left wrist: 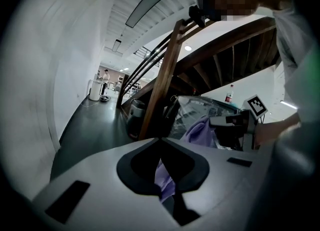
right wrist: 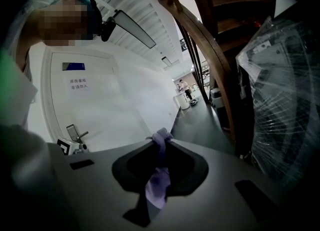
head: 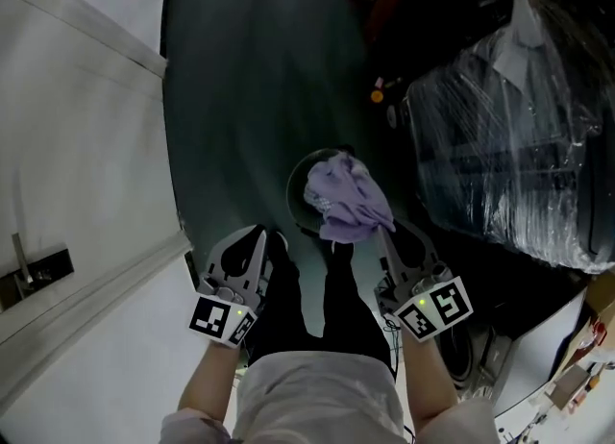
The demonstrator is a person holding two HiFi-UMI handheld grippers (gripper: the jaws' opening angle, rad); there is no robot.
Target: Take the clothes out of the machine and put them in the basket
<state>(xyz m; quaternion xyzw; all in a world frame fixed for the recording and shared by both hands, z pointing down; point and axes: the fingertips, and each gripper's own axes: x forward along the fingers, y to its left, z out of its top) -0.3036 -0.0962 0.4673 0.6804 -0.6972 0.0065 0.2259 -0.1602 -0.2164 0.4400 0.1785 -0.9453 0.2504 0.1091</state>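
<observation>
A lavender cloth [head: 346, 197] hangs bunched over a round dark basket [head: 293, 192] on the dark floor, in front of the person's legs. My right gripper [head: 382, 236] is shut on the cloth's right side. In the right gripper view a twist of the fabric [right wrist: 159, 175] runs between the closed jaws and pokes out past the tips. My left gripper [head: 261, 233] sits to the cloth's left. In the left gripper view its jaws meet at the tip with a strip of the same cloth [left wrist: 164, 177] caught between them. More of the cloth [left wrist: 199, 131] hangs by the right gripper.
A bulky plastic-wrapped object [head: 509, 144] stands close on the right. A white wall and a door with a handle [head: 24, 274] run along the left. A wooden stair rail [left wrist: 162, 80] rises ahead. A small orange object [head: 378, 96] lies on the floor beyond the basket.
</observation>
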